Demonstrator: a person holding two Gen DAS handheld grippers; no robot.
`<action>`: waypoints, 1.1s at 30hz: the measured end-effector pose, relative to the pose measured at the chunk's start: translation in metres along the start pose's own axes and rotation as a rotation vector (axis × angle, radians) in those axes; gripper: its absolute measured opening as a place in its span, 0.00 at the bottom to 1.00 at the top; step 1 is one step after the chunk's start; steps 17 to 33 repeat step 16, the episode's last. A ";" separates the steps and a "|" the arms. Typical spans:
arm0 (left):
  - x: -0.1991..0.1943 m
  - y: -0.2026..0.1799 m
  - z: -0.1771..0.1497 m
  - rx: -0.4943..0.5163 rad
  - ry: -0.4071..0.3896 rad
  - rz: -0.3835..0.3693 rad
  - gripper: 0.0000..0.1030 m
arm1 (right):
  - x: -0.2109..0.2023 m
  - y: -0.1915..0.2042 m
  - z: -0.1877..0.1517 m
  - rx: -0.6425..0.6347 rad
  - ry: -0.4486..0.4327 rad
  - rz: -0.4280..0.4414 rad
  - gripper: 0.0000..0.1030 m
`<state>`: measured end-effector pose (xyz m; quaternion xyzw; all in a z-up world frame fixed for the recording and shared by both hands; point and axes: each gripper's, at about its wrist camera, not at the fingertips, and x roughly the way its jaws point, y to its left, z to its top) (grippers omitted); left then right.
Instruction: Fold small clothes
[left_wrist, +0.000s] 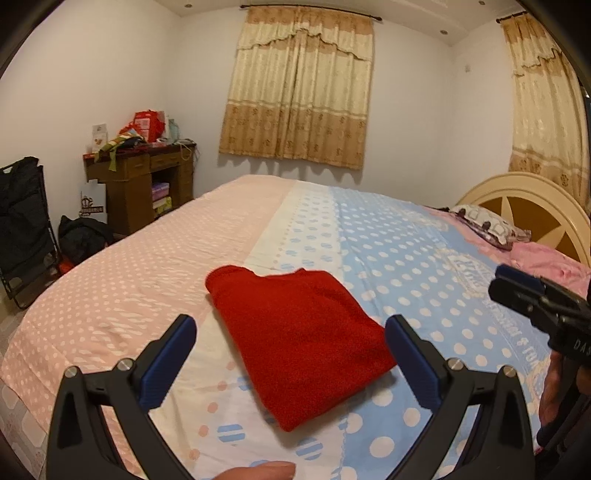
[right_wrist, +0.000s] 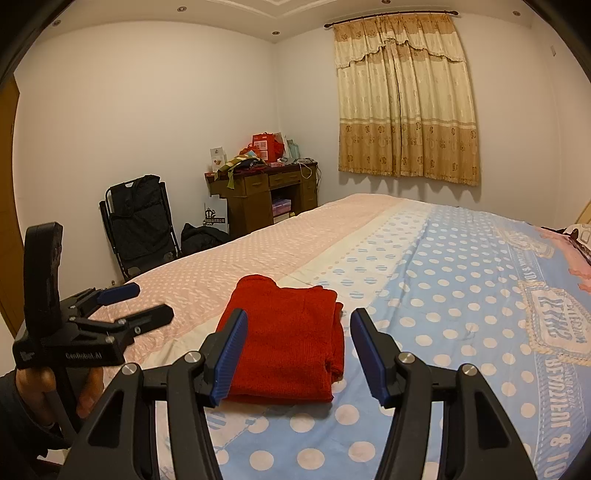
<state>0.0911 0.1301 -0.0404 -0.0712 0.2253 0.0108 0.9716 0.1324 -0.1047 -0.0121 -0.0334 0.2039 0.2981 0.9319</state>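
The red knit garment (left_wrist: 299, 339) lies folded into a compact rectangle on the bed (left_wrist: 424, 266), across the seam where the pink dotted panel of the spread meets the blue one. Your left hand-held gripper (left_wrist: 290, 354) hovers over its near end with jaws wide and nothing between the pads; your right hand-held gripper (right_wrist: 297, 354) also stands open and empty, jaws astride the near edge but clear of the cloth. Judgement: the fold looks nearly done. The layered edges on the right side in the right wrist view look slightly uneven, so if you tidy, pinch only that loose stack and draw it flush; a deep bite would likely drag the whole bundle over the soft spread. Room: a wooden desk (right_wrist: 264, 195) piled with clutter stands in the far corner, a black folding chair (right_wrist: 138, 225) beside it, beige curtains (right_wrist: 406, 103) drawn, and a pillow (left_wrist: 487, 223) by the cream headboard (left_wrist: 528, 206).
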 end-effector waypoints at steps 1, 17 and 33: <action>-0.001 0.001 0.001 0.004 -0.004 0.002 1.00 | 0.000 0.000 0.000 -0.001 -0.001 0.001 0.57; -0.002 0.005 0.003 0.037 -0.031 0.003 1.00 | 0.003 0.009 -0.003 -0.020 0.016 0.014 0.58; -0.002 0.005 0.003 0.037 -0.031 0.003 1.00 | 0.003 0.009 -0.003 -0.020 0.016 0.014 0.58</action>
